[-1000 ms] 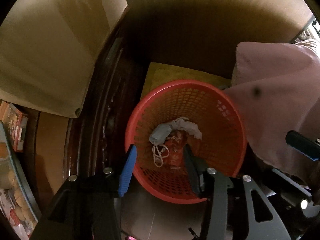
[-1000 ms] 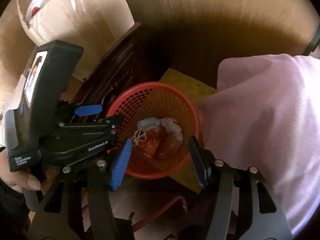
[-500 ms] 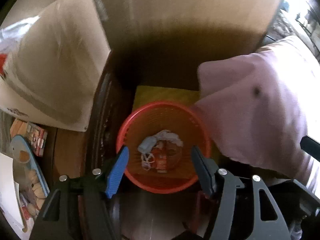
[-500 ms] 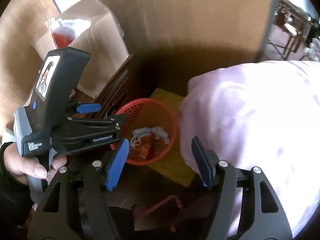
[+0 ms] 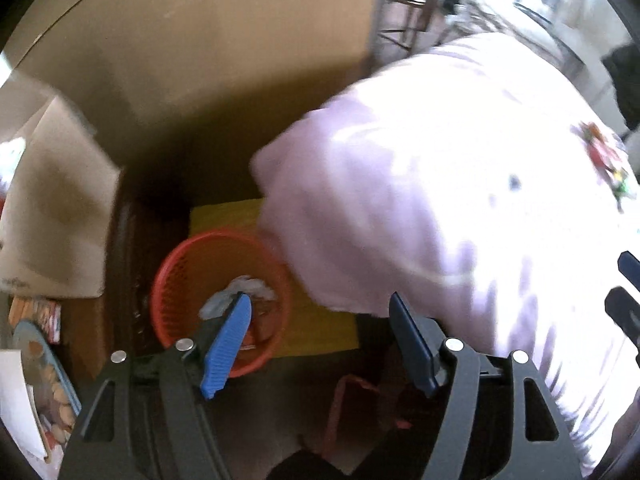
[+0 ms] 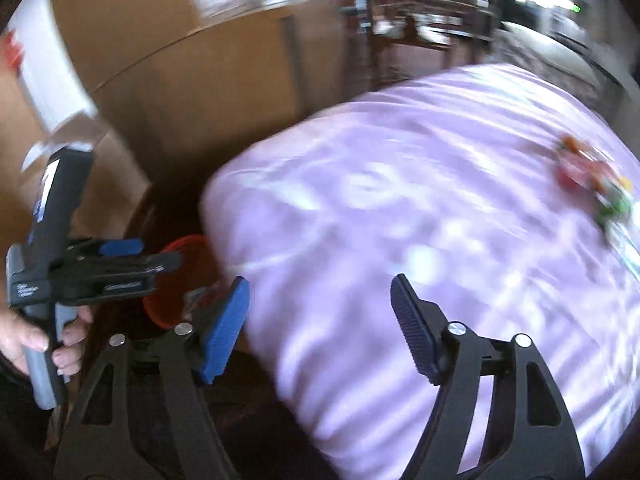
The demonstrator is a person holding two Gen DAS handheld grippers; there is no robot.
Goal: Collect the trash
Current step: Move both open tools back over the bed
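A red mesh basket (image 5: 180,292) stands on the floor with a pale mask and red wrappers (image 5: 244,288) inside. My left gripper (image 5: 320,340) hangs well above it, jaws opening, nothing between the blue pads. In the right wrist view the basket (image 6: 164,316) peeks out beside the bed. My right gripper (image 6: 320,332) is over the edge of the pink bedsheet (image 6: 440,220), jaws opening and empty. Colourful wrappers (image 6: 592,176) lie on the sheet at the far right, also in the left wrist view as wrappers (image 5: 604,160). A hand (image 6: 24,336) holds the left gripper (image 6: 160,254).
A yellow mat (image 5: 320,328) lies under the basket. Cardboard boxes (image 5: 52,220) and a dark wooden frame (image 5: 120,280) stand to its left. A large cardboard panel (image 6: 200,80) rises behind. Chairs and furniture (image 6: 420,12) fill the blurred background.
Both grippers rose and drew back from the basket, which now looks smaller and lower. The views swung toward the bed. Both pairs of jaws widened.
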